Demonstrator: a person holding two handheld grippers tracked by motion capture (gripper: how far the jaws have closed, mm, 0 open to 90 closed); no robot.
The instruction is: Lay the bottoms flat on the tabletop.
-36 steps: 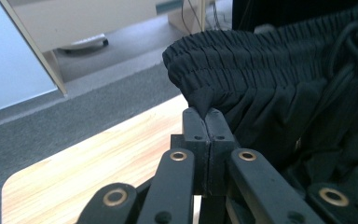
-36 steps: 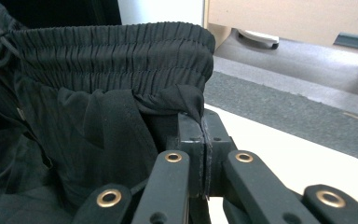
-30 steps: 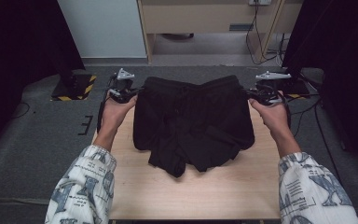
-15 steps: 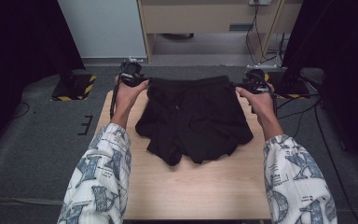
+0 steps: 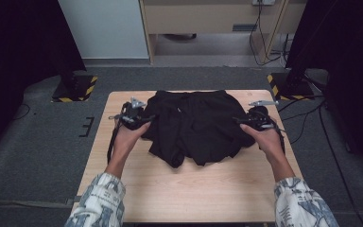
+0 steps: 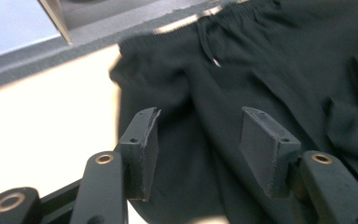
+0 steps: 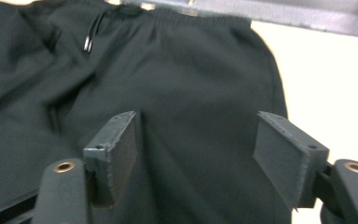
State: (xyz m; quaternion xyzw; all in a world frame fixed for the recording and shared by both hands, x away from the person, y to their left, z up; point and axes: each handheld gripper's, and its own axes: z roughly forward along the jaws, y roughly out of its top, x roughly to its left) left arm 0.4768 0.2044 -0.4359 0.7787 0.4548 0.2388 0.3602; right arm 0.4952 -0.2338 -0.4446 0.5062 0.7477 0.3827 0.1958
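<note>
The shorts are plain black, with a black drawstring tipped in silver. The table is pale wood with a light grain. Both grippers, left and right, are black with grey top plates and brass-coloured rivets. The sleeves are white with a grey-blue print. The floor is dark grey

black shorts, flat, waistband far side
</note>
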